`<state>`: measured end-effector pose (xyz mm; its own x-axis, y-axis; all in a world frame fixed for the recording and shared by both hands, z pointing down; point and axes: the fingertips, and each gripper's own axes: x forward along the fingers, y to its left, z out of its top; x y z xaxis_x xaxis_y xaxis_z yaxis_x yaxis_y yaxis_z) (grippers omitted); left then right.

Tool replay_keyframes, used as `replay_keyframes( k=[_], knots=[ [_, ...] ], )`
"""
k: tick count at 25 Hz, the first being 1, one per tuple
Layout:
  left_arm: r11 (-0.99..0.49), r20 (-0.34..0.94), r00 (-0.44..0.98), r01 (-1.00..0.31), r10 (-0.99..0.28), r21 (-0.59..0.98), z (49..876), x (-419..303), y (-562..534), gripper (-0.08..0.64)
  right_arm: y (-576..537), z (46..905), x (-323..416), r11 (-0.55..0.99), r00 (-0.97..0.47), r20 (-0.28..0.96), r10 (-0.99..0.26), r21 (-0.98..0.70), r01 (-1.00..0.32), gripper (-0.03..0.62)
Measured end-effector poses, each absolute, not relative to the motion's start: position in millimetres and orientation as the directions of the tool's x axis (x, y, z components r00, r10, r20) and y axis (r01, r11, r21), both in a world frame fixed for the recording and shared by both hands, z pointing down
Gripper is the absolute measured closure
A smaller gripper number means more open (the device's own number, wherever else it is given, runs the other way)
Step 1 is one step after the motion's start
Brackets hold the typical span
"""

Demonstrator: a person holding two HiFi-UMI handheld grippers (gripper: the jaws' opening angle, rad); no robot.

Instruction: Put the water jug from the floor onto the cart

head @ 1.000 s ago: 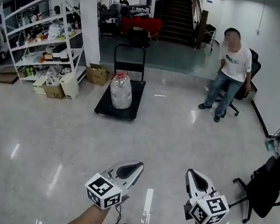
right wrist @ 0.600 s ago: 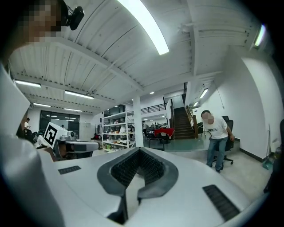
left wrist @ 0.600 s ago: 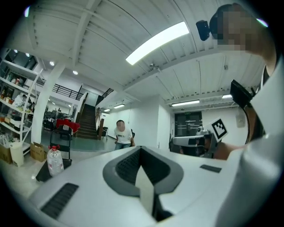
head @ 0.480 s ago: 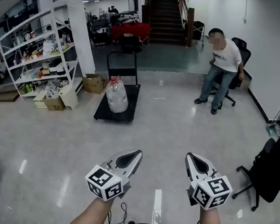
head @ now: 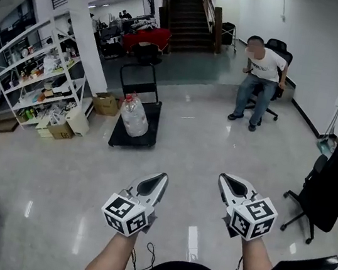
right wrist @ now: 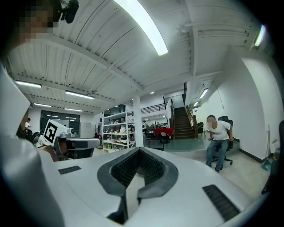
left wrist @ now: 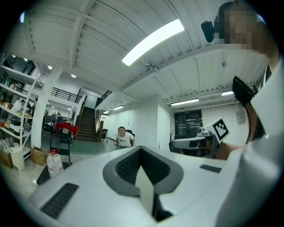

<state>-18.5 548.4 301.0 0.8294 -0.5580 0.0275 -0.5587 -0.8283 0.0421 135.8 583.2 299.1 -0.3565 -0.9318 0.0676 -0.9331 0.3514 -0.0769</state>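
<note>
The clear water jug (head: pixel 134 116) with a red cap stands upright on the black deck of the flat cart (head: pixel 116 139), far ahead on the glossy floor. It also shows small at the left of the left gripper view, as the jug (left wrist: pixel 54 163). My left gripper (head: pixel 161 178) and right gripper (head: pixel 225 180) are held side by side in front of me, pointing level, well short of the cart. Both are shut with nothing between the jaws, as the left gripper (left wrist: pixel 142 151) and the right gripper (right wrist: pixel 141 153) show in their own views.
A person (head: pixel 259 72) sits on a chair at the back right. White shelving (head: pixel 34 81) and cardboard boxes (head: pixel 105 103) stand left of the cart beside a pillar (head: pixel 86 32). A black office chair (head: pixel 333 179) is at the right. Stairs (head: pixel 182 12) rise behind.
Both grippers have risen a little and drifted together while the view backed away from the cart. The person at the back has gone from standing to sitting. The jug has stayed on the cart.
</note>
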Motion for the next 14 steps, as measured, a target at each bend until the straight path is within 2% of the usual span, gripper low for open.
replay_keyframes(
  k=[14],
  knots=[
    [-0.825, 0.030, 0.826, -0.563, -0.563, 0.051, 310.1, -19.4, 542.0, 0.558, 574.4, 306.4, 136.9, 0.343, -0.348, 0.067, -0.935, -0.080, -0.936, 0.591]
  ],
)
